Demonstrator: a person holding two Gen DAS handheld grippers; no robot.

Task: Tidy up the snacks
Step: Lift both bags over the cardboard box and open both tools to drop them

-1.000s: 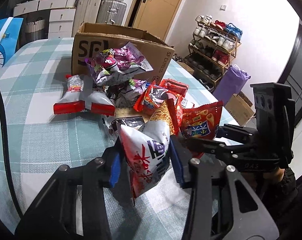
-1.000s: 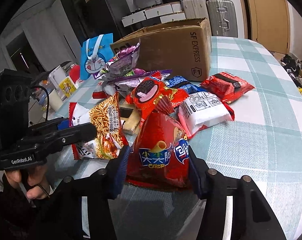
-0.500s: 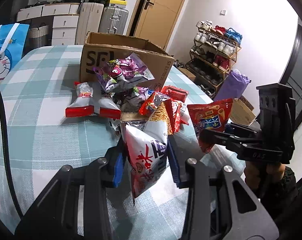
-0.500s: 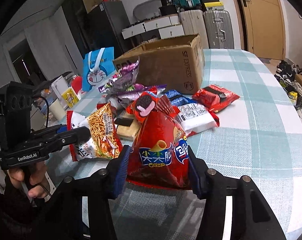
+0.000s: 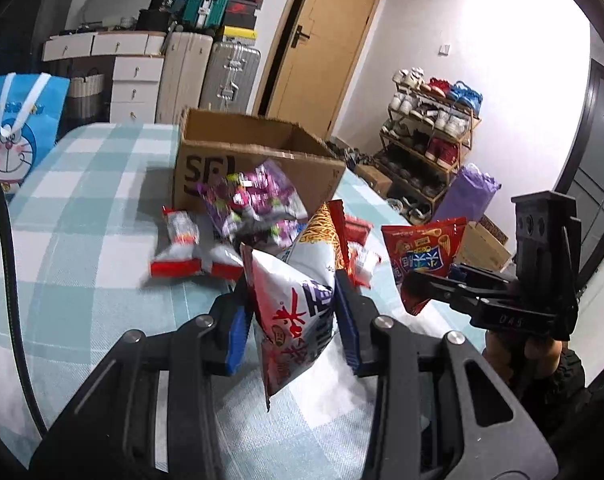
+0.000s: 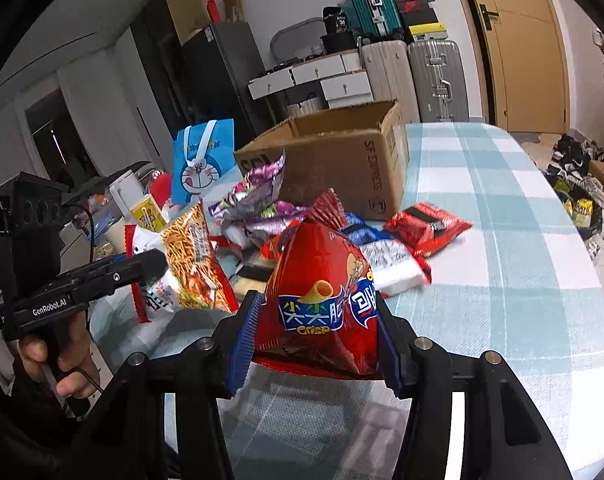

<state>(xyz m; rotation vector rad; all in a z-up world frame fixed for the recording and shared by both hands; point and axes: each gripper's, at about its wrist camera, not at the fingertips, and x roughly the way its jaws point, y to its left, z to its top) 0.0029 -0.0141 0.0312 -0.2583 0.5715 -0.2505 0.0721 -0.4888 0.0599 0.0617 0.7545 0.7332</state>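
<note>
Left wrist view: the left gripper [image 5: 293,324] is clamped on a white bag [image 5: 297,304] printed with red and dark characters, its blue pads pressing both sides; the bag hangs between the jaws clear of the checked tablecloth [image 5: 81,208]. Off to its right, the right gripper [image 5: 426,284] pinches a red bag [image 5: 422,256], also in the air. Ahead of the left jaws lies the snack pile [image 5: 245,216]: purple packets on top, a red-and-white packet to the left, red ones to the right. The open cardboard box [image 5: 257,164] stands just behind the pile.

In the right wrist view the right gripper [image 6: 316,344] is closed on the red bag [image 6: 322,296], pads squeezing its sides and the bag puffed up between them. To its left, the left gripper [image 6: 153,260], held by a hand [image 6: 57,364], grips the white bag [image 6: 181,268], whose face there shows noodle sticks. The pile [image 6: 342,236] lies just beyond the jaws, with the box [image 6: 342,160] behind it.
</note>
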